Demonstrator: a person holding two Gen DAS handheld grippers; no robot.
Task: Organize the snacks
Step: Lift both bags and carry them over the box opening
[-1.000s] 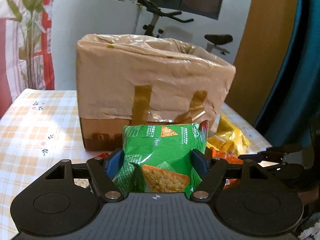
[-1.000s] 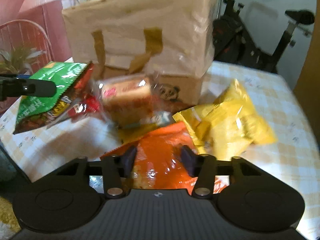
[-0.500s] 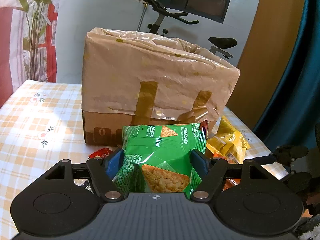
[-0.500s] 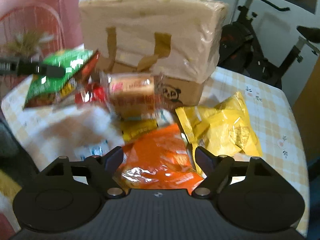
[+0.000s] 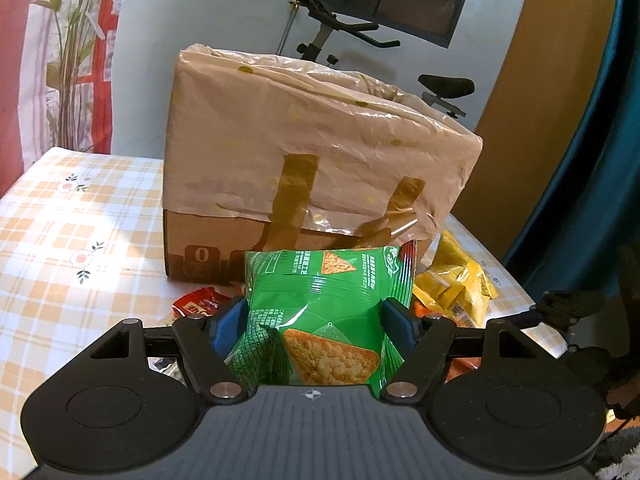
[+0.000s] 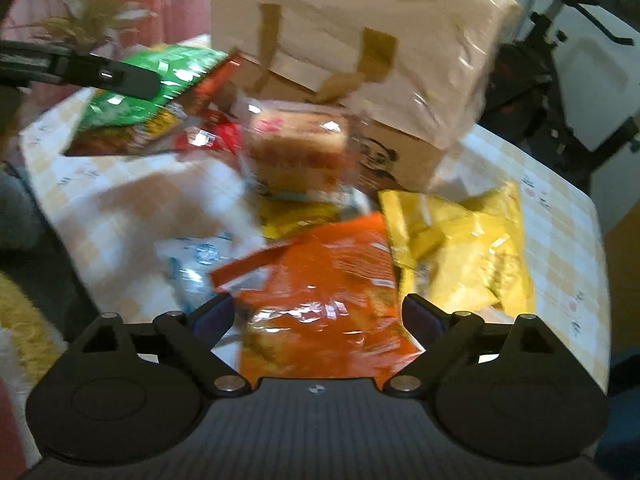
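Note:
My left gripper [image 5: 314,320] is shut on a green chip bag [image 5: 326,304] and holds it above the table in front of a cardboard box lined with a tan plastic bag [image 5: 316,148]. The held green bag [image 6: 152,80] also shows at the upper left of the right wrist view. My right gripper [image 6: 318,316] is open over an orange snack bag [image 6: 324,292] that lies on the table, with its fingers either side of it. A yellow snack bag [image 6: 460,248] lies to its right. A wrapped bread pack [image 6: 300,148] stands in front of the box [image 6: 360,32].
A small red packet [image 5: 198,304] and a white and blue packet [image 6: 196,260] lie on the checked tablecloth [image 5: 60,240]. An exercise bike [image 5: 332,28] stands behind the table. The table's edge runs close on the right [image 6: 596,248].
My left gripper has lifted the green bag and the box top comes into view. My right gripper has opened and pulled back from the orange bag.

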